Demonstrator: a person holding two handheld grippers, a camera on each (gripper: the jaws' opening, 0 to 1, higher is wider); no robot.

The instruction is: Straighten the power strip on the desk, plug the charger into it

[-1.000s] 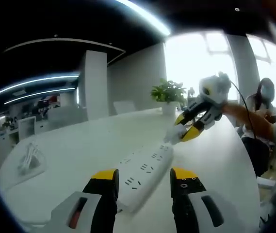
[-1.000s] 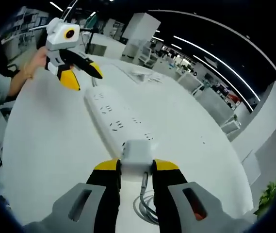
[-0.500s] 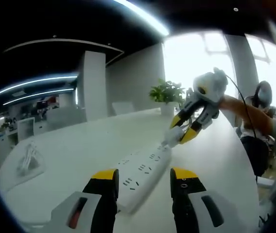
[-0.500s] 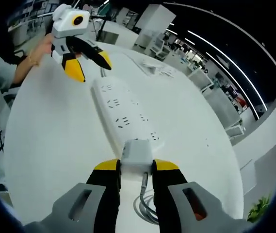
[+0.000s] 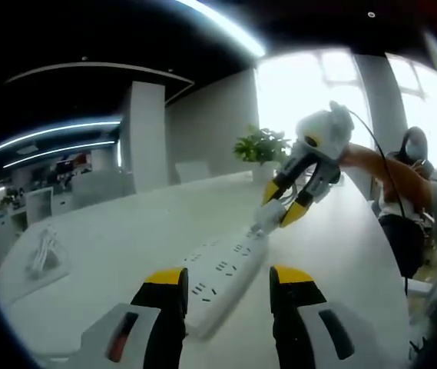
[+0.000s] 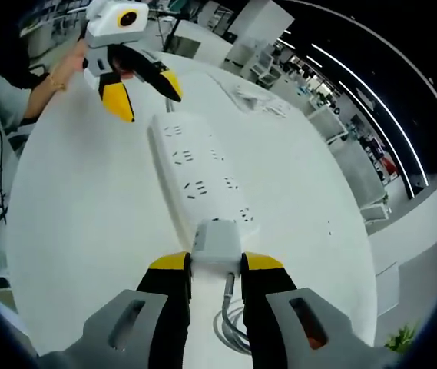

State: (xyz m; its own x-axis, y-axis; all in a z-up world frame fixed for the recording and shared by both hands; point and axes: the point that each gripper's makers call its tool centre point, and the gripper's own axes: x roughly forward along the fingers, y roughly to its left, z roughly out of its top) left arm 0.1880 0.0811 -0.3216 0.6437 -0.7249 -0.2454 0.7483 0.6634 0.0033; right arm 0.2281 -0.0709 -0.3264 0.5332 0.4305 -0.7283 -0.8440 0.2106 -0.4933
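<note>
A long white power strip (image 5: 222,278) (image 6: 196,171) lies flat on the white desk (image 5: 126,238). My left gripper (image 5: 227,278) is open, its yellow-tipped jaws standing either side of the strip's near end. In the right gripper view it (image 6: 153,108) hovers open over the strip's far end. My right gripper (image 6: 216,265) is shut on a white charger (image 6: 216,240), held at the other end of the strip. The left gripper view shows that gripper (image 5: 273,213) coming in from the right with the charger (image 5: 265,218). I cannot tell whether the charger touches the strip.
A grey cable (image 6: 232,327) coils on the desk under my right gripper. White items (image 5: 45,254) (image 6: 260,100) lie near the desk's edge. A potted plant (image 5: 264,146) stands at the far end. A person (image 5: 418,154) sits beyond the desk.
In the left gripper view the right gripper with the charger has shifted left and now sits closer over the strip's end. The left gripper has stayed open at its end.
</note>
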